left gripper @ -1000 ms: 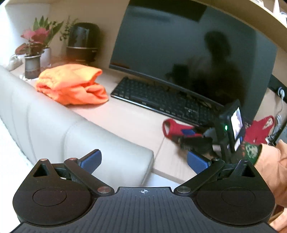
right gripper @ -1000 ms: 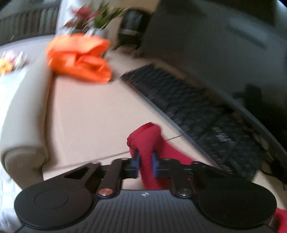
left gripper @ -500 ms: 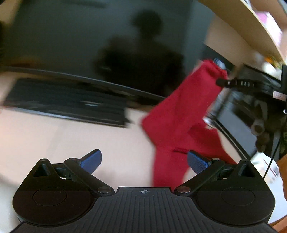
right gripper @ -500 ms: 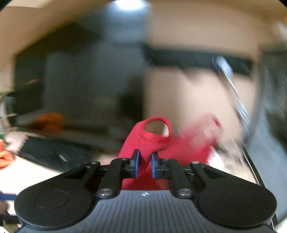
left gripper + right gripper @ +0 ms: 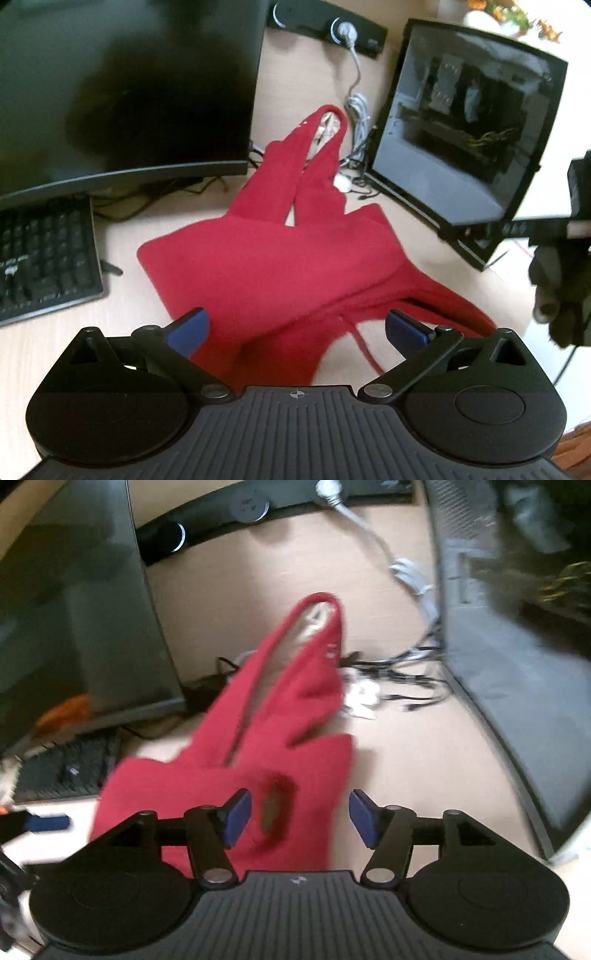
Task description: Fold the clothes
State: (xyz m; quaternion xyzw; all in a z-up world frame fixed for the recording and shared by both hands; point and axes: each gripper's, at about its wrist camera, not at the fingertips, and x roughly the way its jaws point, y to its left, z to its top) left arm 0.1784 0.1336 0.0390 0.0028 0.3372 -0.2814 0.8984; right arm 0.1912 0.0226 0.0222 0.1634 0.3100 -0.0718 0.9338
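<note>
A red garment (image 5: 266, 258) lies crumpled on the wooden desk, its straps reaching toward the back wall. It also shows in the right wrist view (image 5: 258, 746). My left gripper (image 5: 295, 328) is open and empty, just above the garment's near edge. My right gripper (image 5: 301, 818) is open, its jaws on either side of a fold of the garment without gripping it. The right view is blurred.
A curved monitor (image 5: 122, 85) and a black keyboard (image 5: 40, 258) stand on the left. A glass-sided computer case (image 5: 465, 122) stands on the right. Cables (image 5: 356, 110) and a power strip (image 5: 325, 26) lie at the back. An orange cloth (image 5: 62, 710) shows far left.
My right gripper has opened and let go of the red garment, which now lies on the desk. My left gripper has swung right and down over the garment.
</note>
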